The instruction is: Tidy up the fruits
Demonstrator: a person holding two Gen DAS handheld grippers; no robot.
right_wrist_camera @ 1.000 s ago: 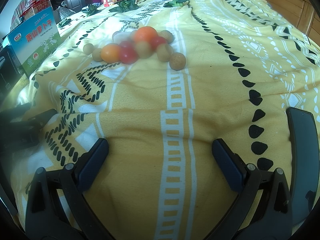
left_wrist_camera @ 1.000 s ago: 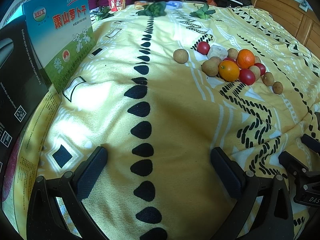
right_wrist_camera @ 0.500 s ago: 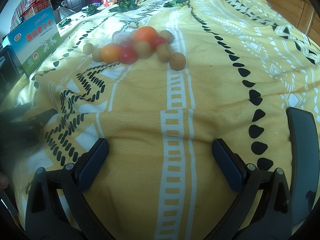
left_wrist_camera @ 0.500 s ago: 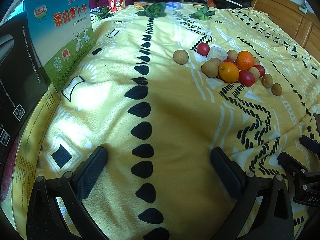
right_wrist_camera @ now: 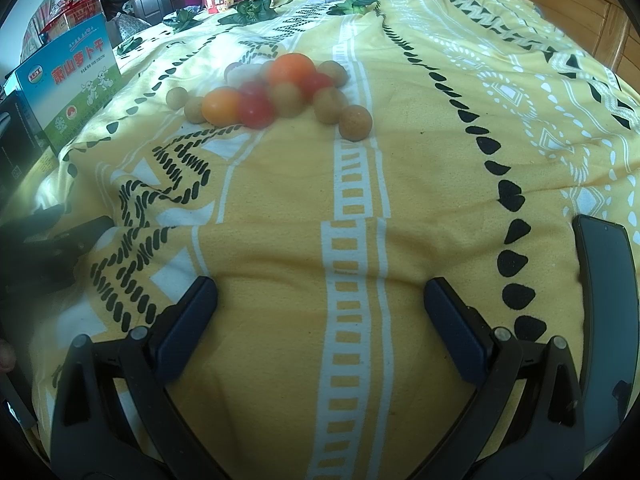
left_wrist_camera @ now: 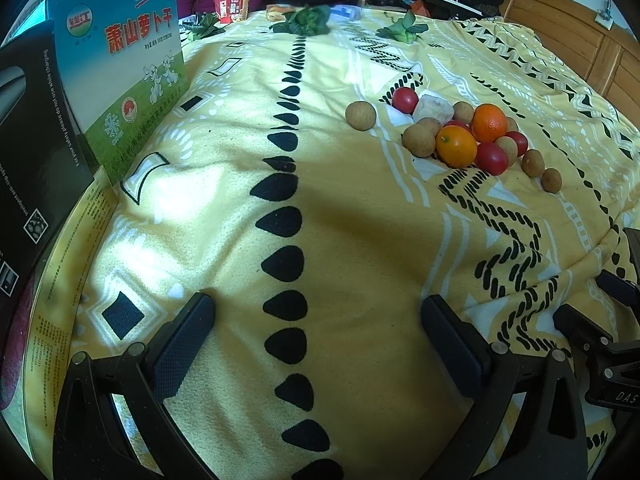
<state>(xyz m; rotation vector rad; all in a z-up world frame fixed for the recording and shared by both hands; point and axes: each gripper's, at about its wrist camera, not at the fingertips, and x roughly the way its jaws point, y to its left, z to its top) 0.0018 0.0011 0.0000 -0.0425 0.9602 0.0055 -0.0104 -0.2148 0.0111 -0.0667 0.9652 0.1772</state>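
A pile of fruit lies on a yellow patterned blanket [left_wrist_camera: 360,240]: two oranges [left_wrist_camera: 456,146], red tomatoes [left_wrist_camera: 491,158], several brown longans [left_wrist_camera: 360,115] and a pale block [left_wrist_camera: 433,107]. In the right wrist view the same pile [right_wrist_camera: 256,98] is ahead and left, with one longan [right_wrist_camera: 355,121] nearest. My left gripper [left_wrist_camera: 318,330] is open and empty, low over the blanket, well short of the fruit. My right gripper [right_wrist_camera: 320,312] is open and empty, also short of the pile.
A blue and green carton [left_wrist_camera: 124,80] and a black box [left_wrist_camera: 32,160] stand at the left. Leafy greens [left_wrist_camera: 306,20] and a red cup [left_wrist_camera: 231,8] lie at the far edge. A black phone [right_wrist_camera: 604,320] lies right of the right gripper. A wooden headboard [left_wrist_camera: 600,56] is at the far right.
The left wrist view has drifted slightly, so the fruit pile sits a little lower and further left. The right gripper has not visibly moved.
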